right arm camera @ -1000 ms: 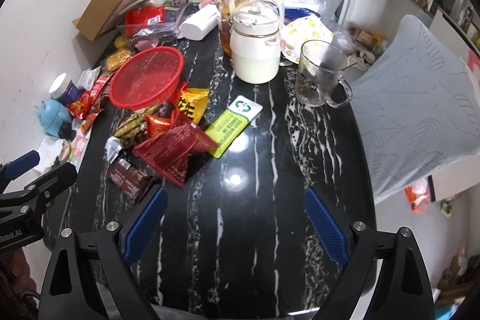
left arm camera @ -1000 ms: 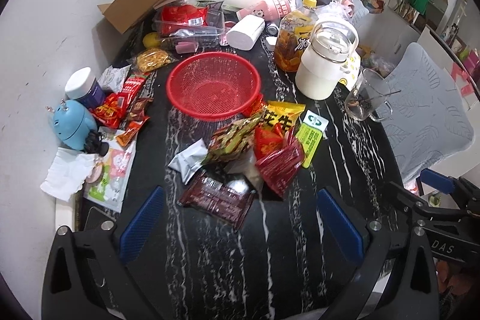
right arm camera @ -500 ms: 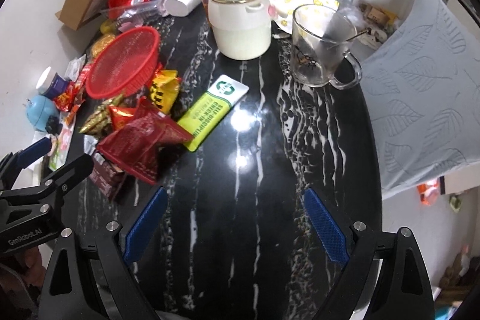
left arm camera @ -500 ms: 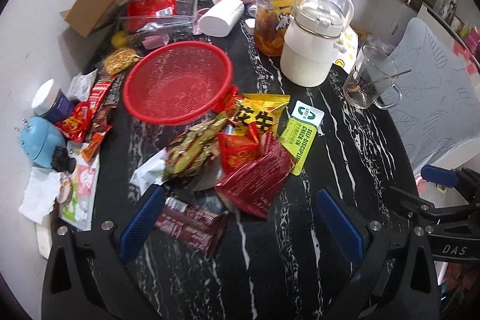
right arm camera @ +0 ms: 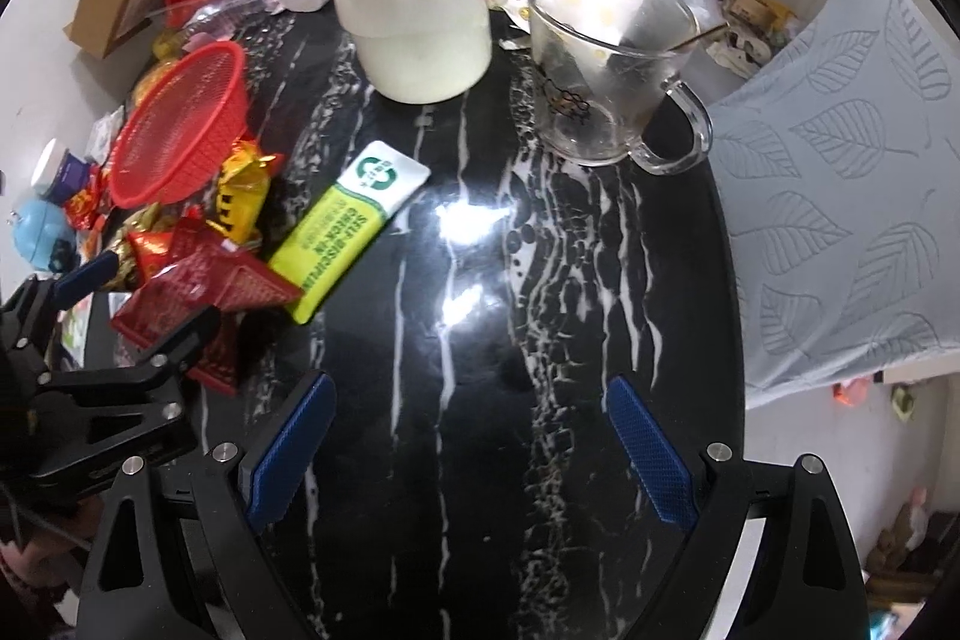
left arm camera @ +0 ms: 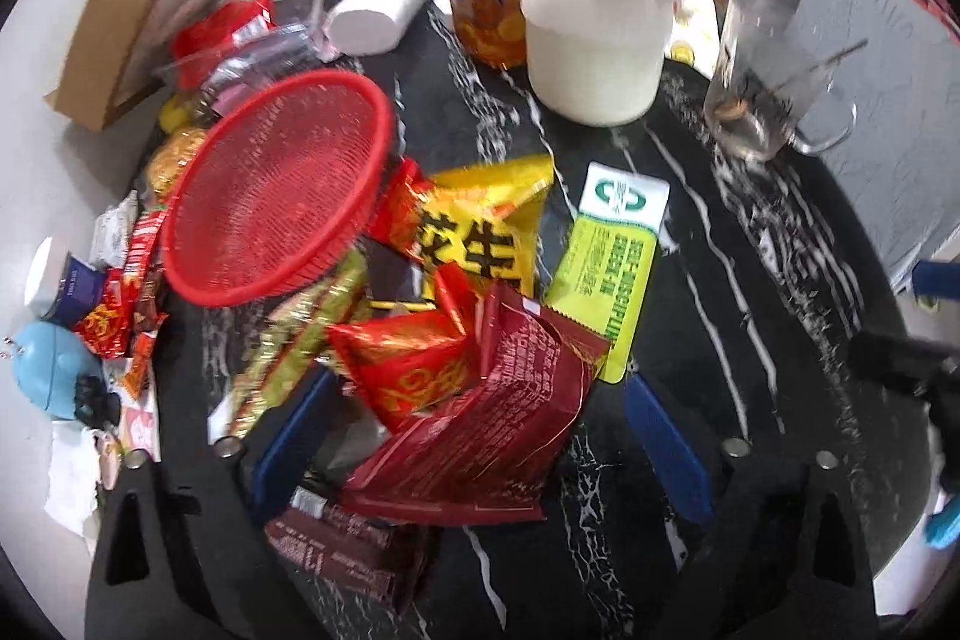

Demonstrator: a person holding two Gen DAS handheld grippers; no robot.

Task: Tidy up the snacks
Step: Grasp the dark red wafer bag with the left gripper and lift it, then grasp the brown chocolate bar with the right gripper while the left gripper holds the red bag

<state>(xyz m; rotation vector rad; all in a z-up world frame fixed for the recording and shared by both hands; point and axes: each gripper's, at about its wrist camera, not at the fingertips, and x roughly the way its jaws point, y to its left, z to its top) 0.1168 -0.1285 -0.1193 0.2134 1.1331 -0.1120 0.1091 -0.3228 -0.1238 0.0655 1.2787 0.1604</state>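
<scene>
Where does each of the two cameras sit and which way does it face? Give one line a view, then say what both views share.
Left wrist view: sits on the left claw, looking steeply down at the snack pile; its two blue-padded fingers straddle the dark red snack packet, jaws just closing, not yet gripping.
Right wrist view: sits on the right claw, looking down at bare black marble table; open fingers show, and the left claw at the left edge.
Shared: red basket, green-yellow sachet, white kettle, glass mug.

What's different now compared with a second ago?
Both grippers came down toward the table. The left gripper now straddles the dark red snack packet, its jaws just closing a little but not gripping yet. The right gripper hangs open over bare table. The snacks and red basket haven't moved.
</scene>
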